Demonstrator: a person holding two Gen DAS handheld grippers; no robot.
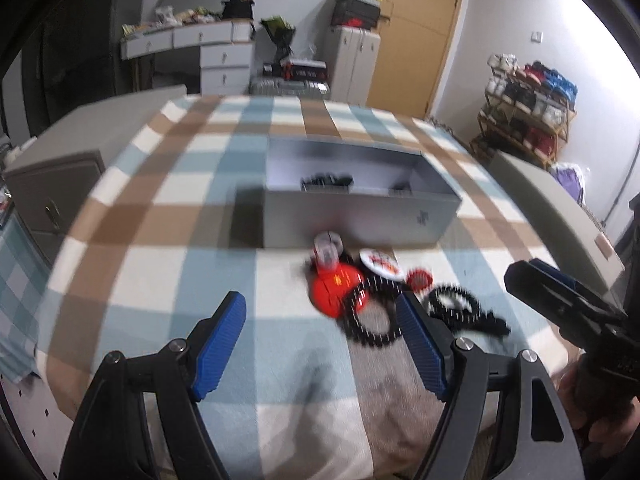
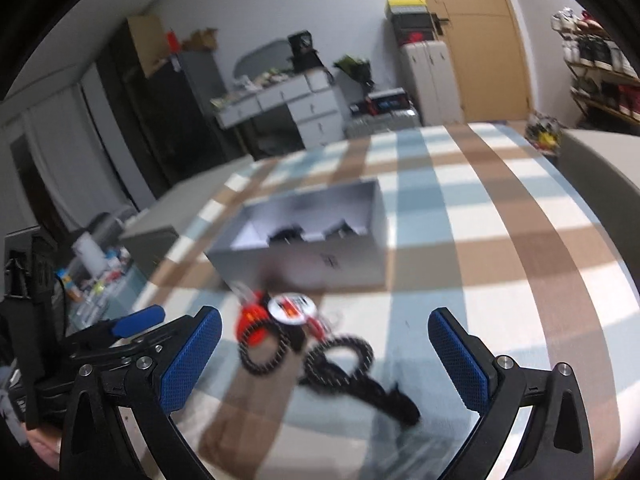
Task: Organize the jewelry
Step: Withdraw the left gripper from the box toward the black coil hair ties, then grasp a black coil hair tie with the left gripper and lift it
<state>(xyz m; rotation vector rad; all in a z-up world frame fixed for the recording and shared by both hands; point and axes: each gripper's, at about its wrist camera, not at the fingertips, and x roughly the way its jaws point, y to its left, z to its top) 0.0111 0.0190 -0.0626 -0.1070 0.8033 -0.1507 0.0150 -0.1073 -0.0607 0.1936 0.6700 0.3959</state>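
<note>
A pile of jewelry lies on the checked tablecloth in front of a grey divided box [image 1: 360, 216], which also shows in the right wrist view [image 2: 320, 256]. The pile holds a red round piece [image 1: 334, 290] [image 2: 252, 322], a white round badge [image 1: 380, 264] [image 2: 290, 306], a black beaded loop [image 1: 370, 326] [image 2: 264, 354] and a black braided cord [image 1: 466, 312] [image 2: 348, 368]. Dark items lie inside the box [image 1: 326, 181]. My left gripper [image 1: 320, 340] is open and empty, just short of the pile. My right gripper [image 2: 324, 356] is open and empty above the cord; it also shows in the left wrist view [image 1: 560, 300].
The table [image 1: 160, 184] carries a blue, brown and white checked cloth. Grey cabinets [image 1: 52, 196] stand at its left and a grey surface [image 1: 560, 216] at its right. Drawers, a door and a shoe rack [image 1: 528, 112] stand behind.
</note>
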